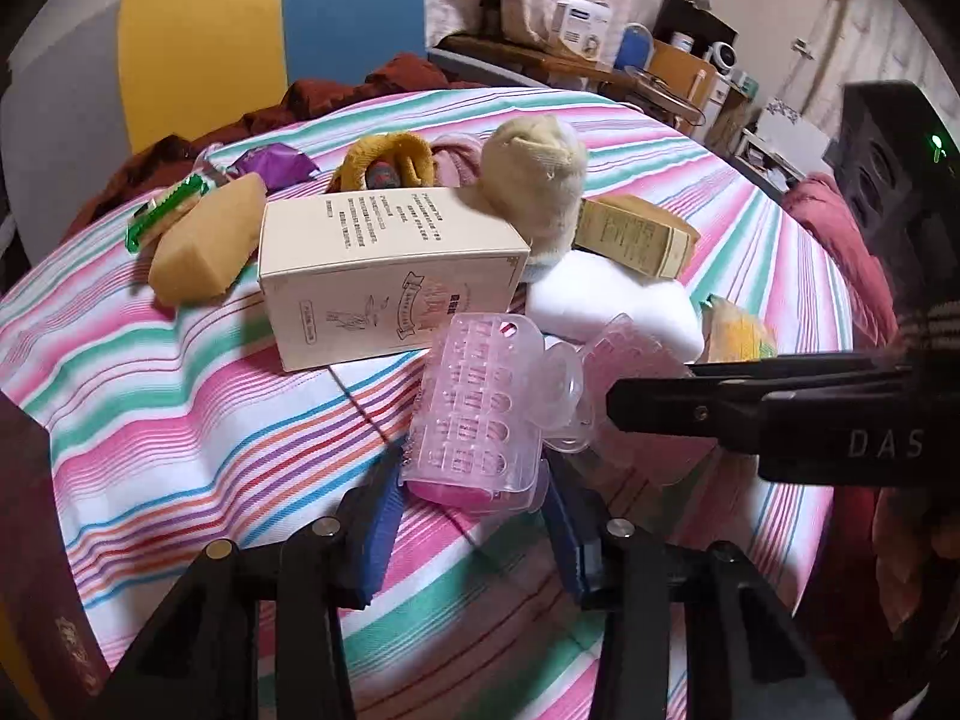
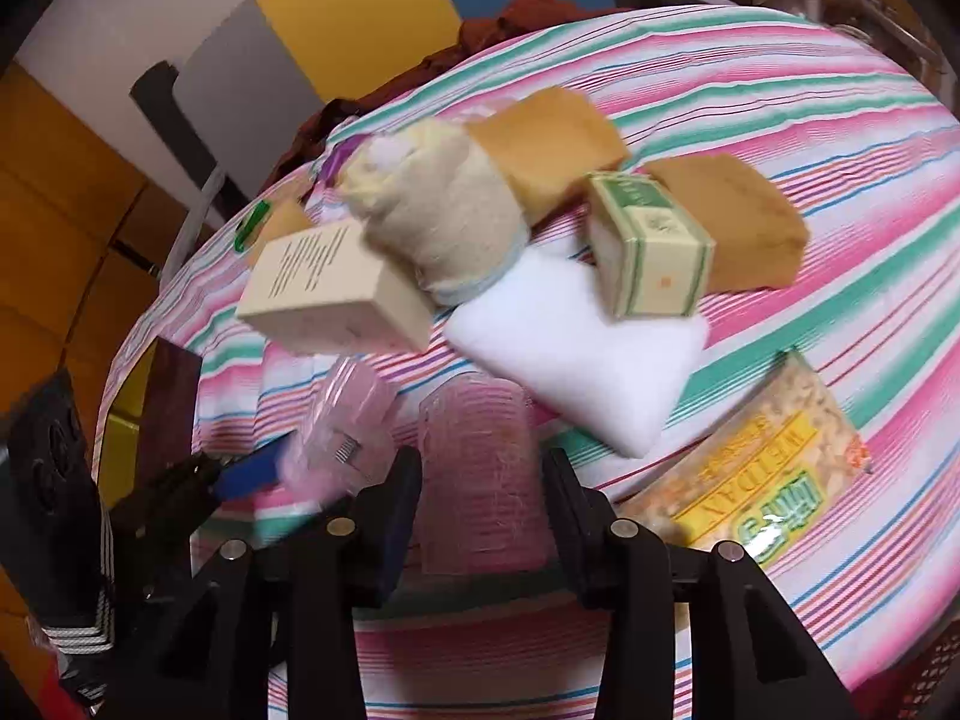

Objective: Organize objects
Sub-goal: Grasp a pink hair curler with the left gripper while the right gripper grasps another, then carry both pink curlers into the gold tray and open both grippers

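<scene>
The left gripper (image 1: 473,471) is clamping the lower end of a pink translucent hair claw clip (image 1: 474,396), with a blue pad pressing against each side. The right gripper (image 2: 483,459) is bracketing the clip's other half. Its jaws are standing just beside the plastic, but blur is hiding the contact, so a firm grip cannot be confirmed. The clip is sitting toward the near edge of the striped cloth (image 1: 180,408), just in front of the cream carton (image 1: 384,276) and the white foam block (image 1: 606,294).

Hazards, as judged from this position:

- Two grippers are acting on one sprung, hinged part. Pulling in opposing directions is likely to open the claw abruptly or twist the hinge.
- The plastic is looking smooth and curved. Under uneven squeeze, one half is likely to be slipping out of the pads and snapping shut.
- A rolled sock (image 1: 534,174) is leaning on the carton and the foam block, and a small green-striped box (image 2: 651,252) is resting on the block. A sudden release or a forward swing is risking a knock that topples this stack.
- A snack packet (image 2: 762,480) is lying close to the right gripper, near the cloth's near edge. A wide sweep is likely to be pushing it off.
</scene>
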A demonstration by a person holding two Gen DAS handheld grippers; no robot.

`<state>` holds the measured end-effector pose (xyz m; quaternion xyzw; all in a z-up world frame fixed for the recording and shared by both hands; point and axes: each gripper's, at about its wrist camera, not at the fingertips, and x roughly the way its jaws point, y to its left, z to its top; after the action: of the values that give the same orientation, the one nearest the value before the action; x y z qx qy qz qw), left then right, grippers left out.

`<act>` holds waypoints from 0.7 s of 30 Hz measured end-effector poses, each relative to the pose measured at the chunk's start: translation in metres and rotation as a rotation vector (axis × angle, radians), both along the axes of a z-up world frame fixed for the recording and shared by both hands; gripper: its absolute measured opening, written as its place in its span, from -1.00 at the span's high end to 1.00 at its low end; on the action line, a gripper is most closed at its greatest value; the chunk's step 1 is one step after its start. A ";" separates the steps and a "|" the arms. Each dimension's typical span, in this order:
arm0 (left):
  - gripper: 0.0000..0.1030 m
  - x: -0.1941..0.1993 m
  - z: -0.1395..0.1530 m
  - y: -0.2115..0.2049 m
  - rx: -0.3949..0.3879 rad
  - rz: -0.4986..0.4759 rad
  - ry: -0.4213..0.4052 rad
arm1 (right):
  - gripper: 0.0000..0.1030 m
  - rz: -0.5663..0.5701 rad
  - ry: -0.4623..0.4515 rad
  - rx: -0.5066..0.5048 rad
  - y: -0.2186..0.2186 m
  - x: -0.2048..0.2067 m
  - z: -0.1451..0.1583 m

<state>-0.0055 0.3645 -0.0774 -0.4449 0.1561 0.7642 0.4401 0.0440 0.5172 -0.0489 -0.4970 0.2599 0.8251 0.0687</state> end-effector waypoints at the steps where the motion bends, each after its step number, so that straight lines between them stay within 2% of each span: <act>1: 0.15 0.001 0.000 -0.003 0.008 -0.007 -0.003 | 0.10 0.008 0.002 0.008 -0.002 -0.001 0.000; 7: 0.16 0.010 0.002 -0.021 0.031 0.004 0.004 | 0.18 -0.002 0.015 -0.012 0.001 0.000 -0.001; 14: 0.16 0.019 0.011 -0.048 0.108 0.070 -0.048 | 0.26 -0.001 0.053 -0.054 -0.001 0.003 0.001; 21: 0.16 0.042 0.038 -0.086 0.181 0.088 0.001 | 0.28 0.085 0.112 -0.051 -0.024 -0.001 0.010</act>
<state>0.0364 0.2781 -0.0394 -0.4095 0.0671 0.7940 0.4443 0.0434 0.4934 -0.0390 -0.4624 0.2629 0.8468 0.0060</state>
